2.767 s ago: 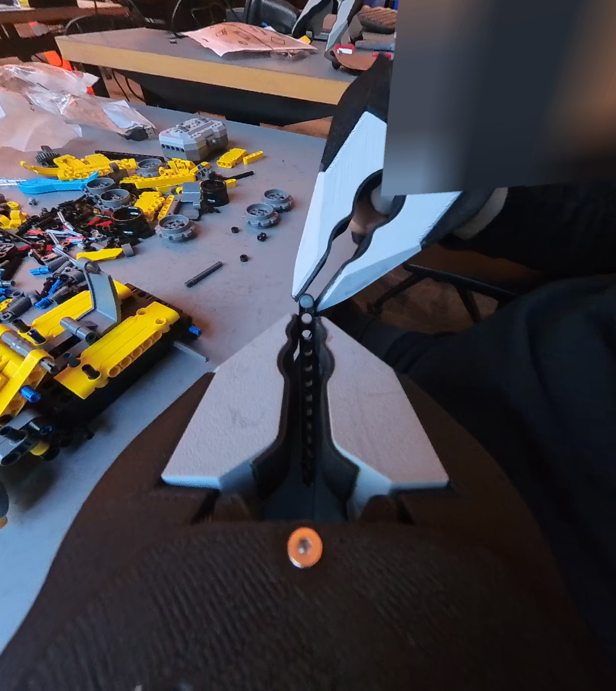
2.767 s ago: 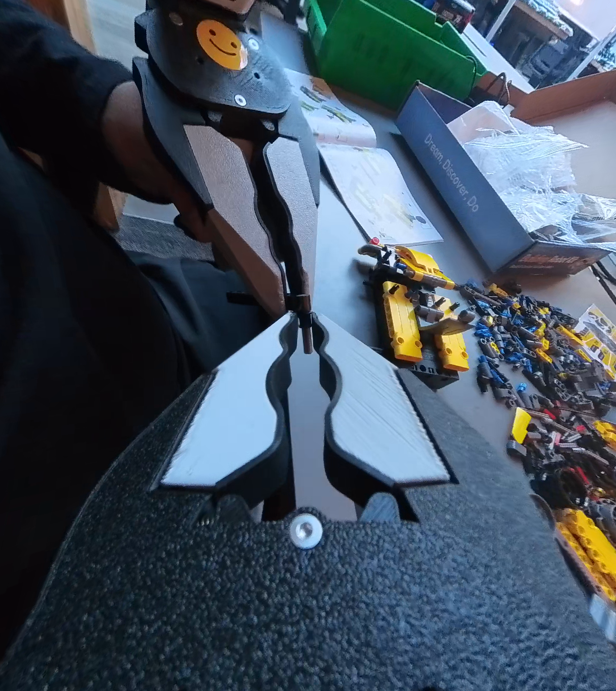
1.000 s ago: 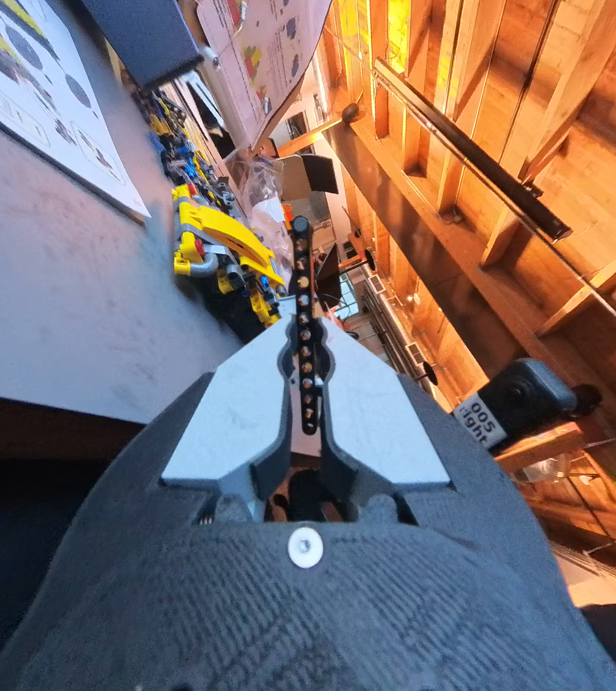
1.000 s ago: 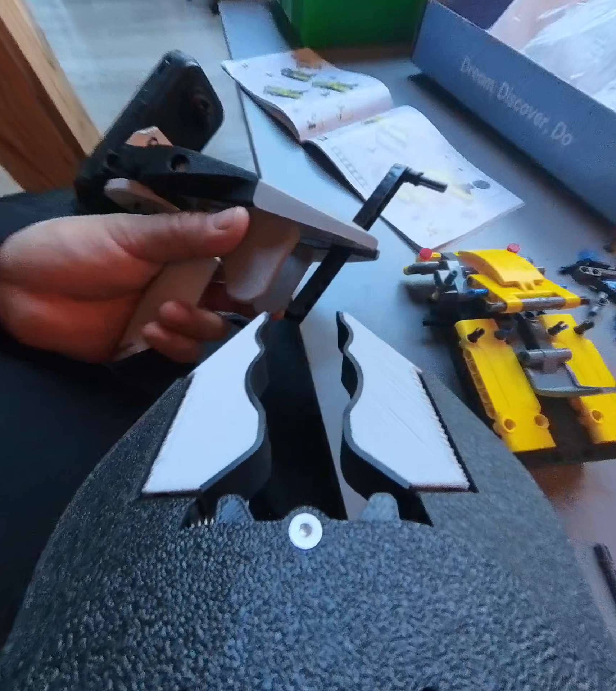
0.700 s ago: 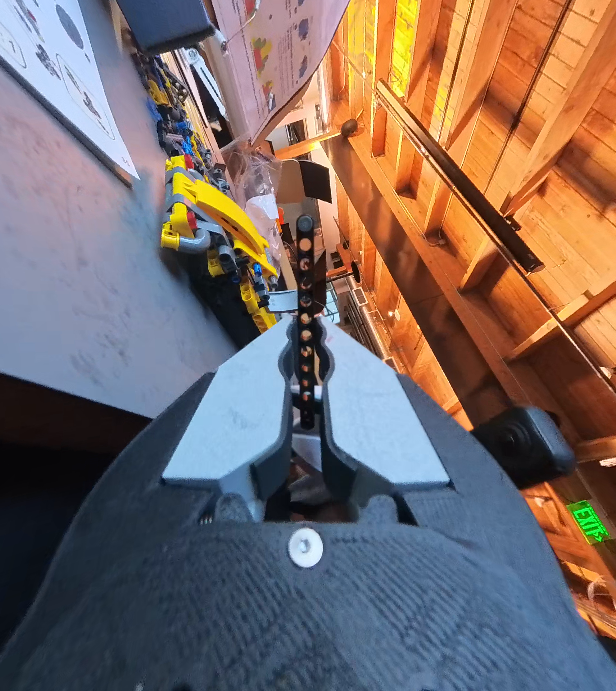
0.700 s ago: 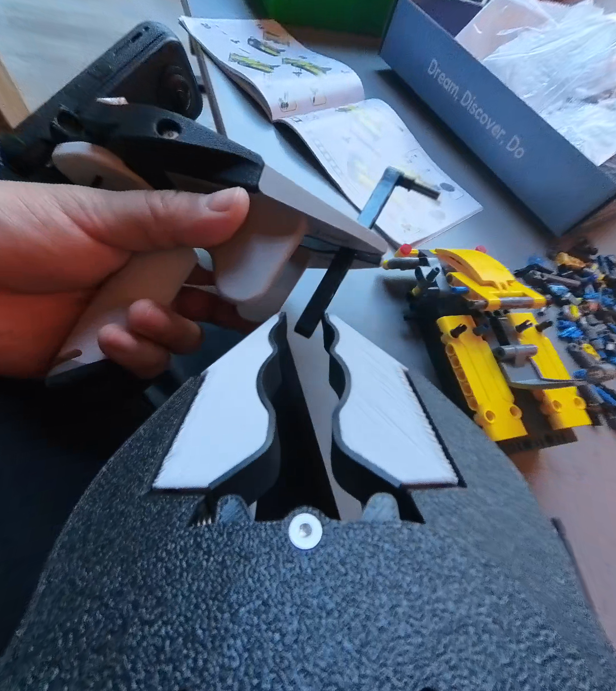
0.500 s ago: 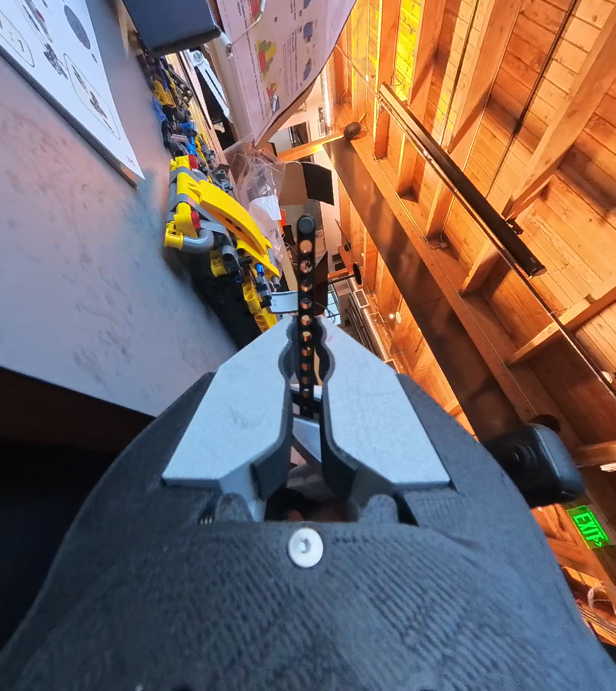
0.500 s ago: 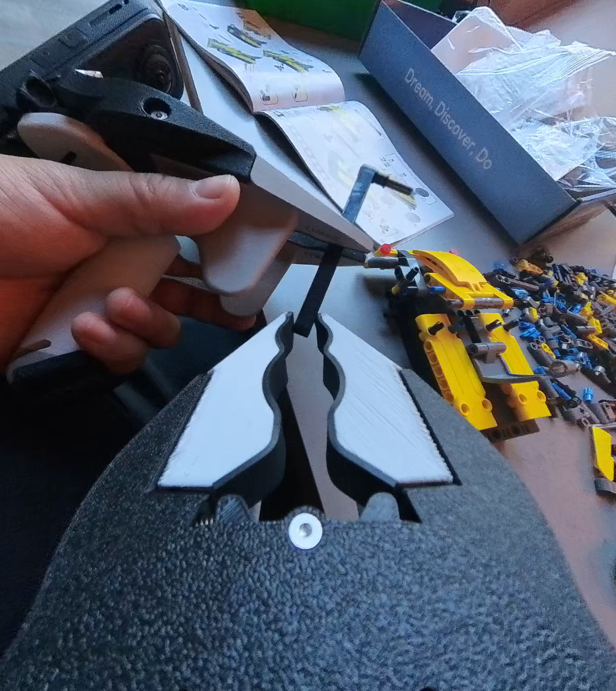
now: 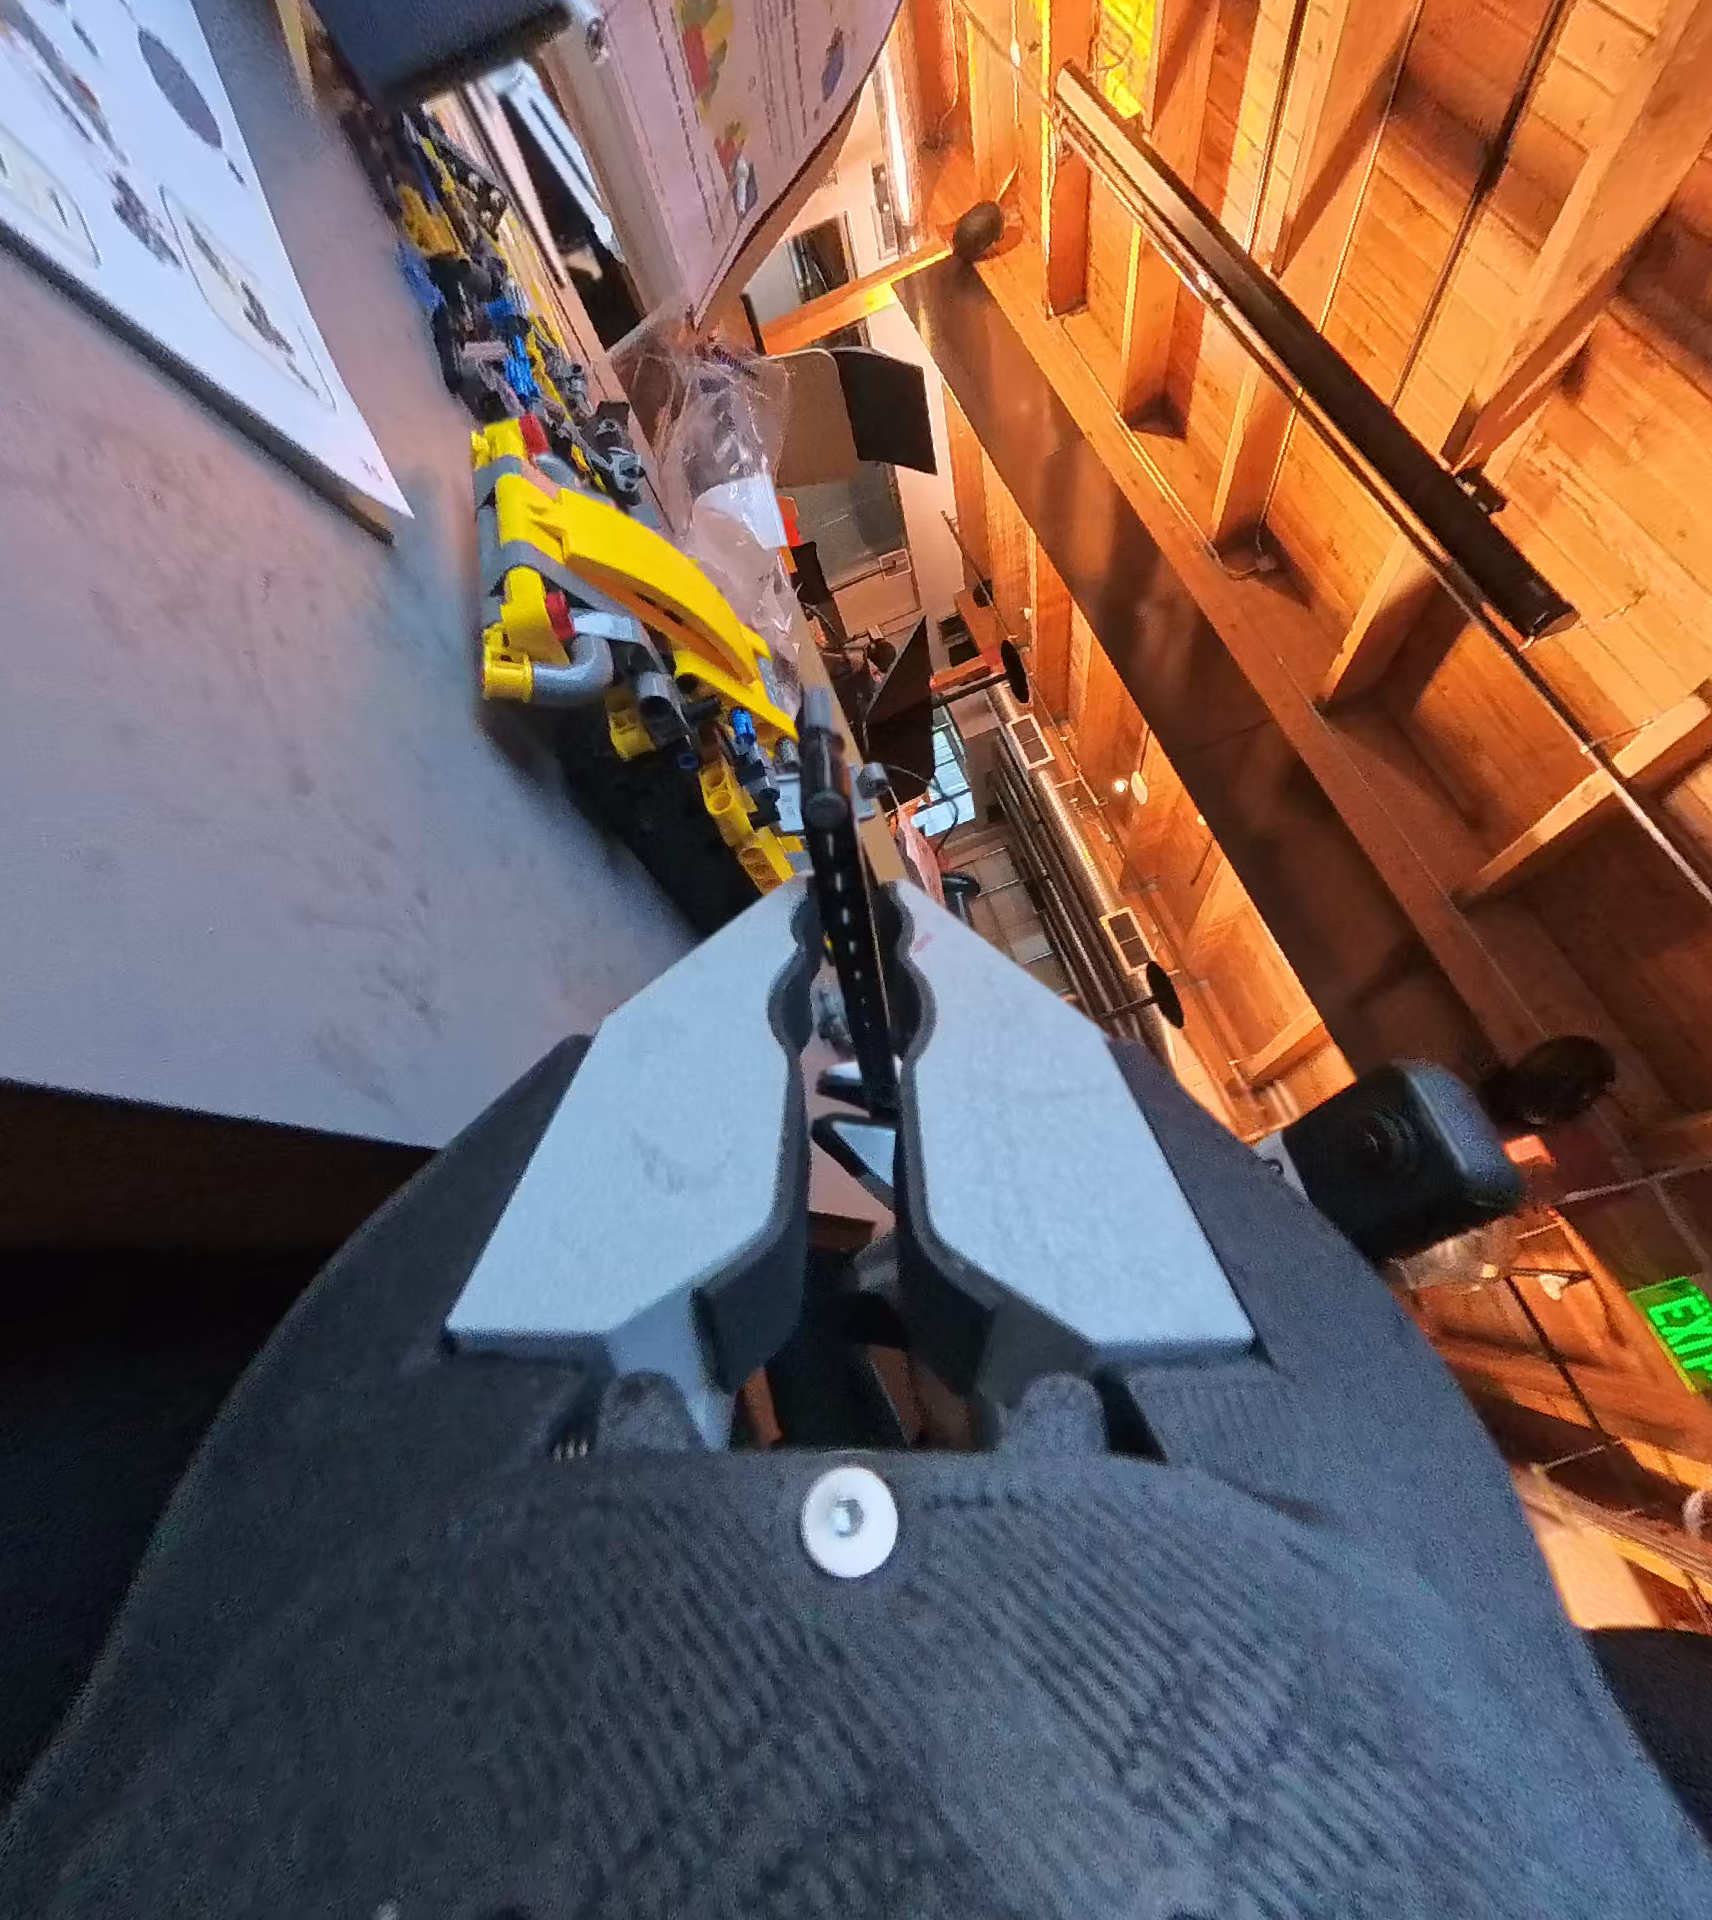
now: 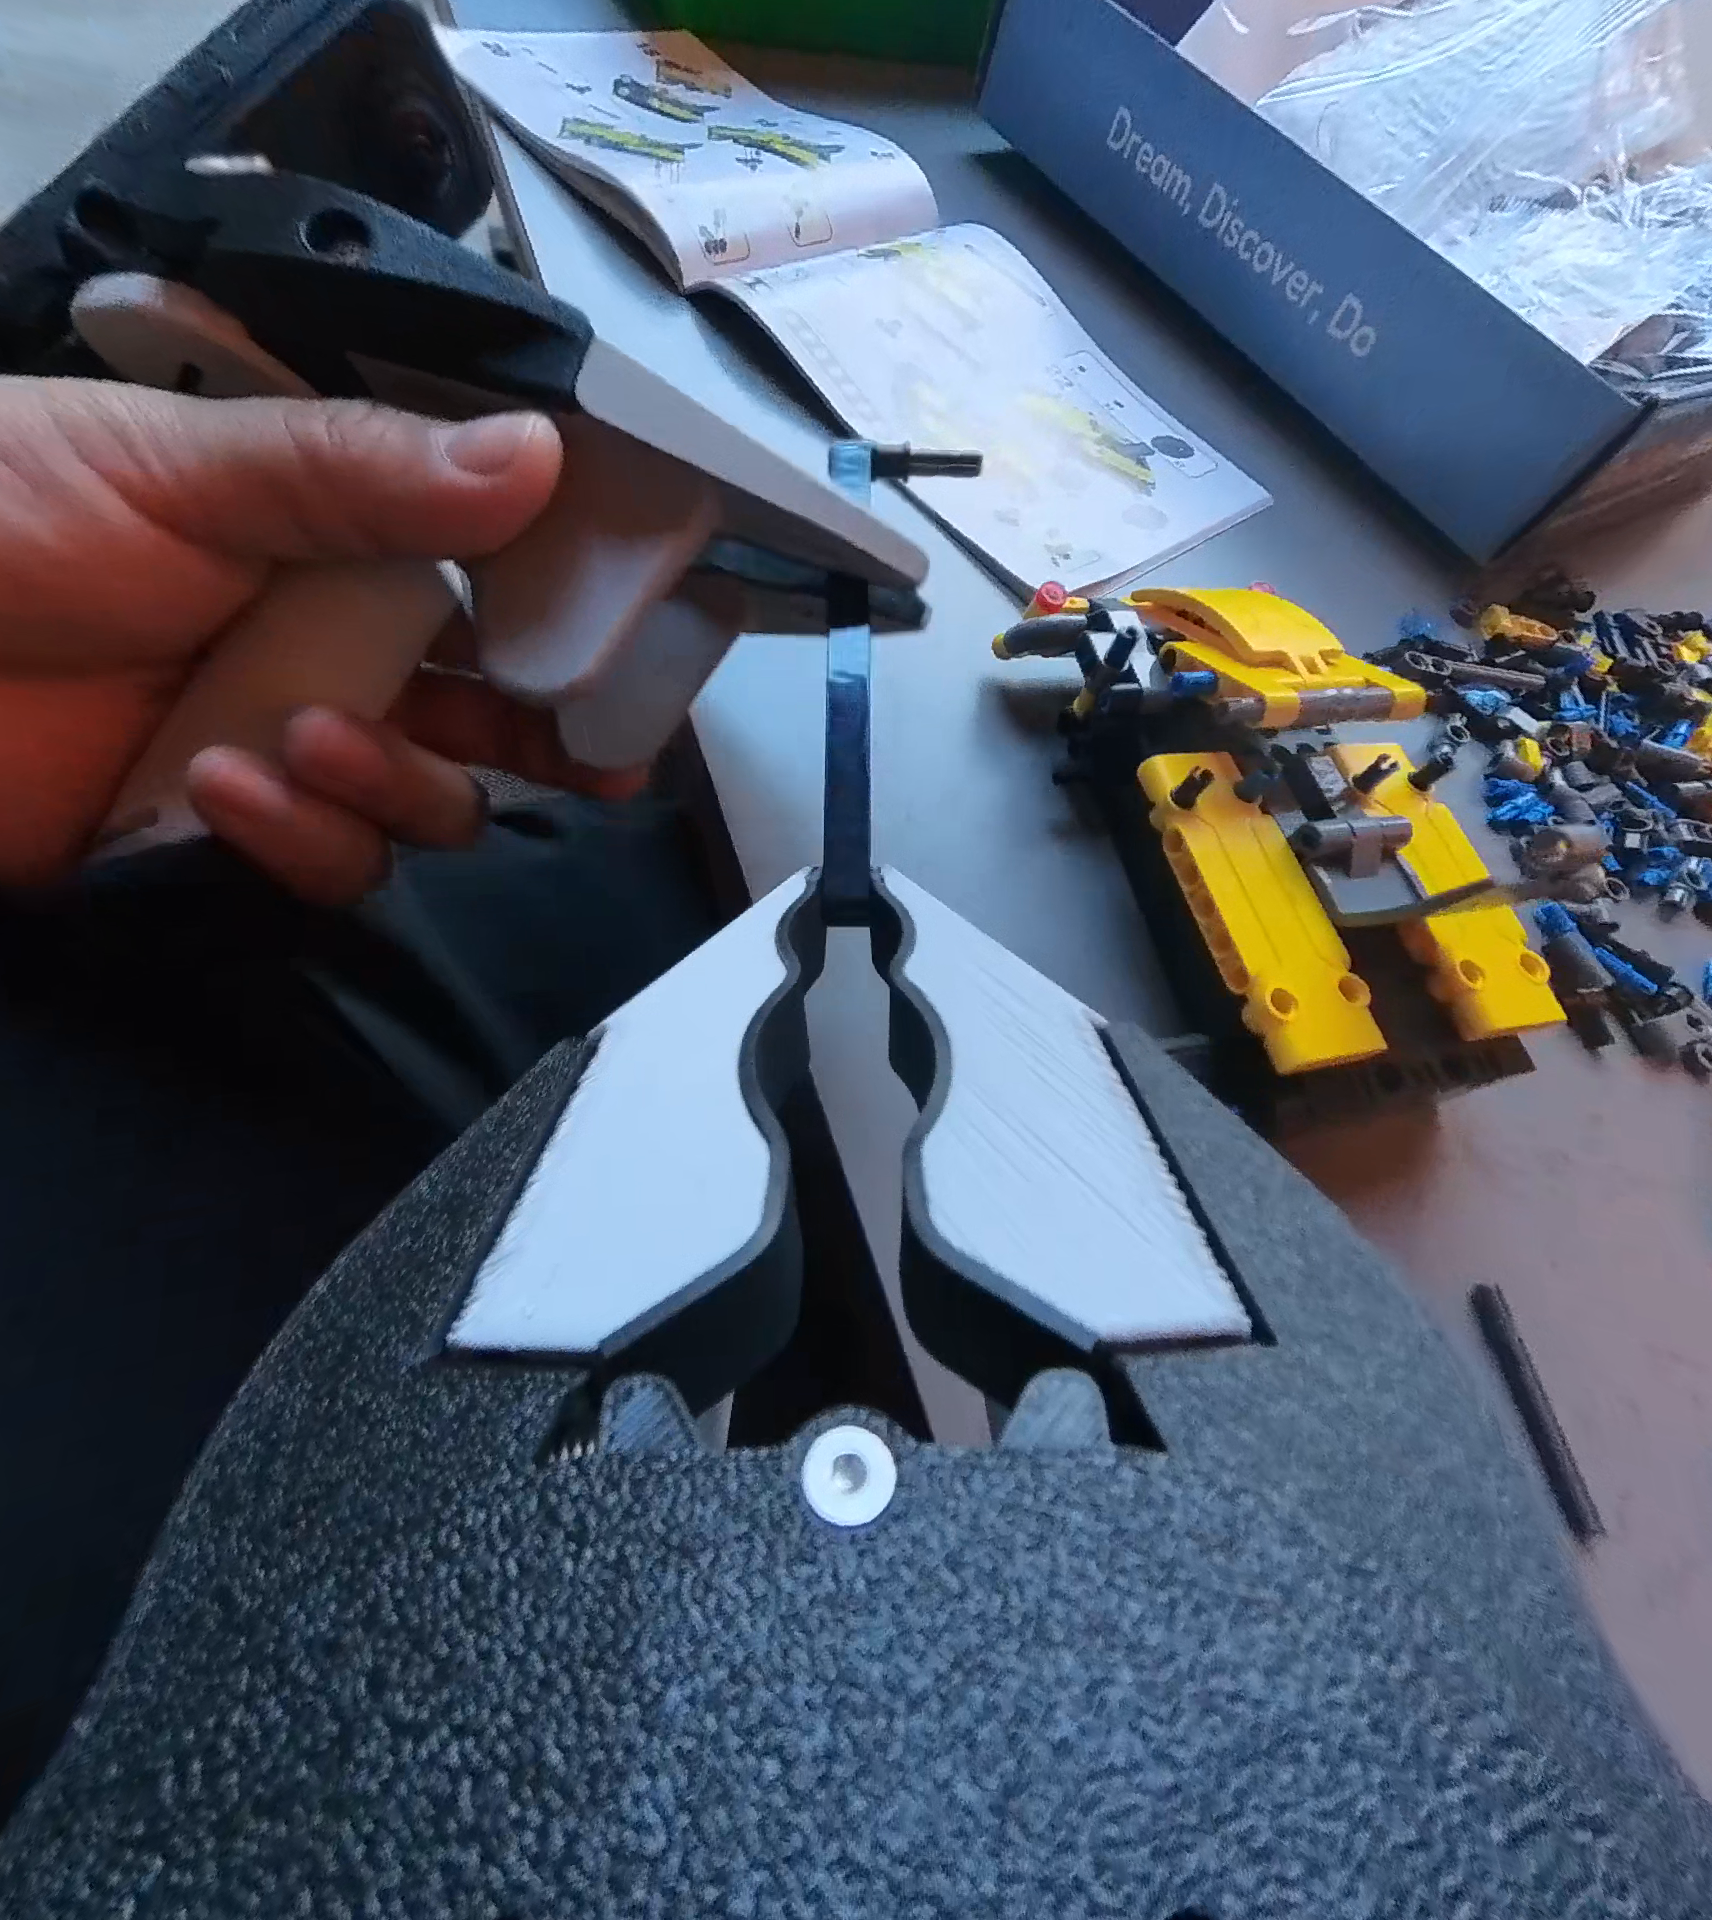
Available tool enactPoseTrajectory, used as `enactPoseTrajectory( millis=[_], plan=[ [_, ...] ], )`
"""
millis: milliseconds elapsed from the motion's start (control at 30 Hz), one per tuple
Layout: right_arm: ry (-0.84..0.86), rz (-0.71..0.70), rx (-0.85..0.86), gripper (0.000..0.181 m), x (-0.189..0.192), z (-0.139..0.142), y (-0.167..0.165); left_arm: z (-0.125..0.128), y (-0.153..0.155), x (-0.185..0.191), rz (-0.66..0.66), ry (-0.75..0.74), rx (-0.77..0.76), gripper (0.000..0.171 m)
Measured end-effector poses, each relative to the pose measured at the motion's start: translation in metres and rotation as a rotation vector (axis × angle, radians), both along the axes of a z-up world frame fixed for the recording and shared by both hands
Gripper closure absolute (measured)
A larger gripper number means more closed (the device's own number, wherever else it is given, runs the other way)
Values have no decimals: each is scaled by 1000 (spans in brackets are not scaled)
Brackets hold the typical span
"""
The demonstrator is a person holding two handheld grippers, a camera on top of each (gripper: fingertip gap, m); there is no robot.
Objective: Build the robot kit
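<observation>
A long black beam with holes [image 10: 847, 769] is held in the air off the near edge of the grey table [image 10: 997, 727]. My right gripper [image 10: 847, 883] is shut on its lower end. My left gripper [image 10: 888, 592], held by a hand [image 10: 208, 623], is closed across the beam higher up. A short black pin [image 10: 919, 460] sticks out sideways from the beam's top end. In the left wrist view the beam [image 9: 836, 862] stands between my left gripper's [image 9: 847, 899] tips, seen at a slant. The yellow and black model [image 10: 1299, 831] sits on the table just beyond.
An open instruction booklet [image 10: 935, 343] and a blue box [image 10: 1351, 260] with plastic bags lie at the back. A heap of loose small parts [image 10: 1610, 727] lies right of the model. A black axle [image 10: 1532, 1408] lies alone near the front. The left wrist view looks along the table [image 9: 156, 779] towards wooden beams. About 15 centimetres separates my right fingertips from the black axle [image 10: 1532, 1408].
The right gripper has let go of the pin, opened, moved to the beam's lower end and closed on it. The beam has turned from slanted to upright, and the left gripper has rolled onto its side.
</observation>
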State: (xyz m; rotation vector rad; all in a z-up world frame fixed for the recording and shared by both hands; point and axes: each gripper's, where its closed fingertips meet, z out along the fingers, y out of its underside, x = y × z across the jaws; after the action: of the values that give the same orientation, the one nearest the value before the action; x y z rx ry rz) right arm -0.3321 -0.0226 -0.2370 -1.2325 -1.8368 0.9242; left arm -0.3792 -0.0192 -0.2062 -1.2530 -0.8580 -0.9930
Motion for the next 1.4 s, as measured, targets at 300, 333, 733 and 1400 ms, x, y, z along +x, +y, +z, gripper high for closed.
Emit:
enactPoseTrajectory(
  millis=[300,333,733,1400],
  plan=[
    [50,38,68,174,13,6,5,12,-15,-8,-103,203,-9,166],
    [47,36,82,174,14,5,5,13,-15,-5,-132,206,-4,166],
    [45,175,-362,168,31,19,-8,31,-18,29,-399,393,158,167],
    [33,62,195,172,25,5,30,-1,-21,25,-490,906,-63,144]
  ],
)
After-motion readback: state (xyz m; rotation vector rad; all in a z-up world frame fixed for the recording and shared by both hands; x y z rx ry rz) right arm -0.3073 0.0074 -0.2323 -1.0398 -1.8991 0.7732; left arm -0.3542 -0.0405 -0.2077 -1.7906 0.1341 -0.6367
